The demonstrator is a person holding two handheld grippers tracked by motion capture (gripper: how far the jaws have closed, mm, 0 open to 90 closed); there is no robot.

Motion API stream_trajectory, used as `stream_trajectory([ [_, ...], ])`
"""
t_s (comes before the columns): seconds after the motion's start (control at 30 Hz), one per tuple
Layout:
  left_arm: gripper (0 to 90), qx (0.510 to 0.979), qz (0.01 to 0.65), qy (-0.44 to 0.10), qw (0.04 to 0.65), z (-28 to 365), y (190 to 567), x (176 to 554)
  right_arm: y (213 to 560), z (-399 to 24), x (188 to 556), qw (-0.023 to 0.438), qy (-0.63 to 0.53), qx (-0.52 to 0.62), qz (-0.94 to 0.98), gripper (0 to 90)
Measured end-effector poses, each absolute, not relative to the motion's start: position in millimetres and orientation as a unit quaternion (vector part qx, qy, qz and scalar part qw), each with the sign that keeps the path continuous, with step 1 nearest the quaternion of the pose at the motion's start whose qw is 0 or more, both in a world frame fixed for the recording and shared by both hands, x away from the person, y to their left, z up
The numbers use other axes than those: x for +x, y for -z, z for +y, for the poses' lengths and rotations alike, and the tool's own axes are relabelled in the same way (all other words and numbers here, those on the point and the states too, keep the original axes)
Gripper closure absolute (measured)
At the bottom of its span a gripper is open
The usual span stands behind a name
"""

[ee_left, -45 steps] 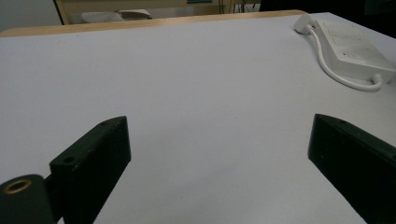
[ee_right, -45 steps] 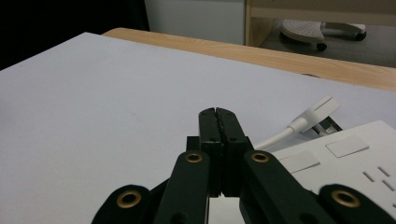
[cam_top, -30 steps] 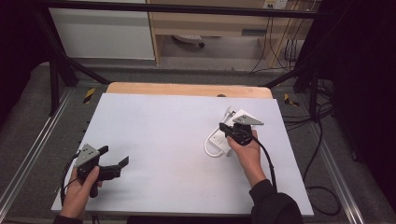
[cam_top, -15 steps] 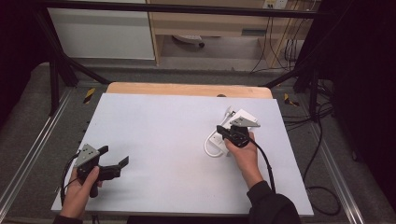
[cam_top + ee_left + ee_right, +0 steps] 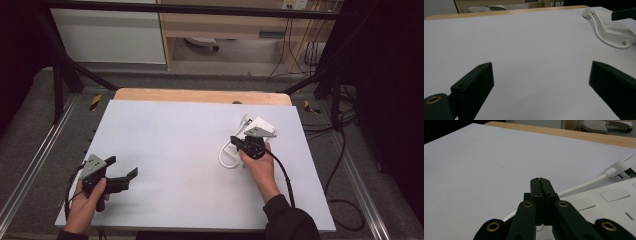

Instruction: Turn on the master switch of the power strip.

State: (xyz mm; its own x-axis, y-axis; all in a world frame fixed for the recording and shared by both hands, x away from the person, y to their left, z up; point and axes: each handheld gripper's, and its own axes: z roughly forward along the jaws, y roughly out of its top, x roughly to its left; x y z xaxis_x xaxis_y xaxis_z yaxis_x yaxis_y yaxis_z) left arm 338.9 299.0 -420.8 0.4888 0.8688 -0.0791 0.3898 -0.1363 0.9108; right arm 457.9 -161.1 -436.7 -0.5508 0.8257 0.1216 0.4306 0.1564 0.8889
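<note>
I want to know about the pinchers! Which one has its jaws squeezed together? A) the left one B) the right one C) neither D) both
B: the right gripper has its jaws pressed together over the power strip, while the left gripper has its jaws wide apart.

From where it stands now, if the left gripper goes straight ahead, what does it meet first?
Probably nothing soon. The open left gripper faces bare white table; the power strip and its cable lie off to the right of that line, though depth is unclear.
</note>
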Motion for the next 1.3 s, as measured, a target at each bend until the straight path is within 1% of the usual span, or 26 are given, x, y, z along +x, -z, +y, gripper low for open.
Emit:
stream_trajectory([
  [0.77,5.8,0.712,0.441,-0.247,0.487,299,421,339,442,-158,452,0.200,-0.480,0.424,0.741,90.0],
  [1.3,5.8,0.713,0.441,-0.247,0.485,299,421,339,452,-166,445,0.199,-0.475,0.431,0.741,90.0],
])
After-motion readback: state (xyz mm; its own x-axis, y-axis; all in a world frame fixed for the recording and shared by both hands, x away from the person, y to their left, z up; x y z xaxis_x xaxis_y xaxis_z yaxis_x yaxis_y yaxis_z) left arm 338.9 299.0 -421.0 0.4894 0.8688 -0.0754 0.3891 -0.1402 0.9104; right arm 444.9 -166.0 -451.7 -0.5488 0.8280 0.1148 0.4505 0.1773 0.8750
